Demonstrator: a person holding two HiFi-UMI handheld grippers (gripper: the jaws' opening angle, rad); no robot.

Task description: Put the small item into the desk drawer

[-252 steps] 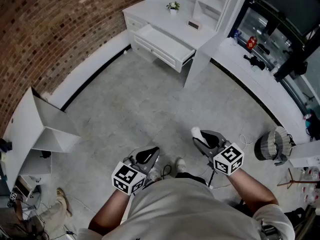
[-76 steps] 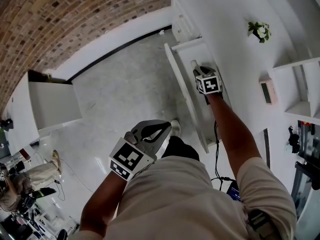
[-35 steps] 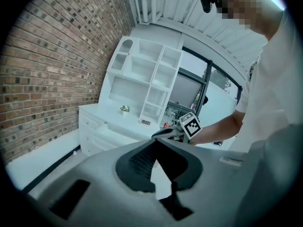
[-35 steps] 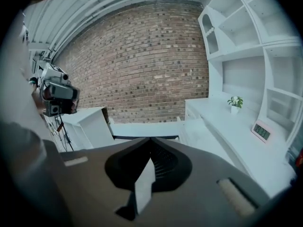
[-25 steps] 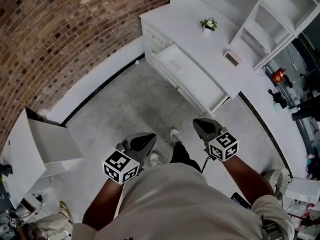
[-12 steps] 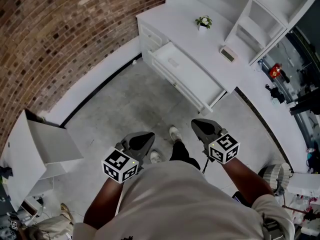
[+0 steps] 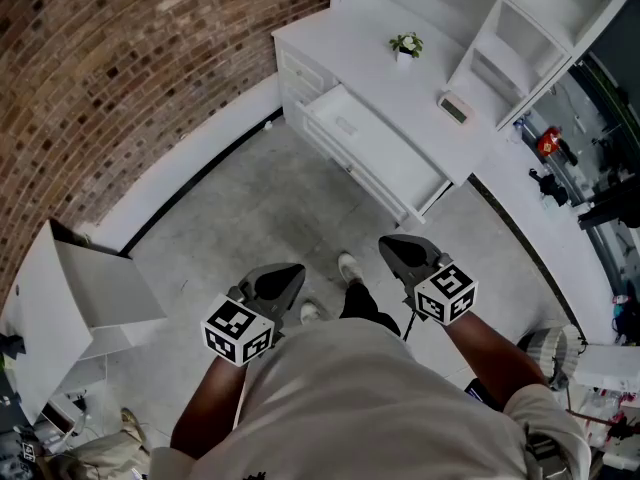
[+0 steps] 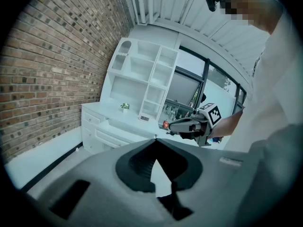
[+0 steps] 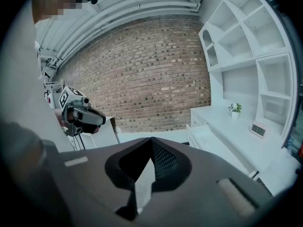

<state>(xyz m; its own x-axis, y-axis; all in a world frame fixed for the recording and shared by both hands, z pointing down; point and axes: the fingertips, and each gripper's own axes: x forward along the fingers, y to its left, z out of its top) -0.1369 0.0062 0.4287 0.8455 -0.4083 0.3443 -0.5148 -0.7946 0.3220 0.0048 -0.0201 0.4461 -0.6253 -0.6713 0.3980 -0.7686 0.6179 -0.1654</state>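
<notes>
Head view: gripper (image 7: 385,242) back from drawer (image 7: 385,160)

We take this for a home-study corner staged inside a lab or studio. A white desk (image 7: 400,93) with a tall shelf unit (image 7: 520,23) stands against a brick wall (image 7: 120,58). One drawer (image 7: 370,153) is pulled out, and a small potted plant (image 7: 405,45) and a little digital clock (image 7: 453,109) sit on top. Yet the floor (image 7: 250,208) is bare grey concrete, a plain white cabinet (image 7: 80,288) stands off to the left, and a long white ledge (image 7: 520,213) carries dark equipment (image 7: 548,184). Overhead we see a ribbed ceiling (image 8: 189,13).
</notes>
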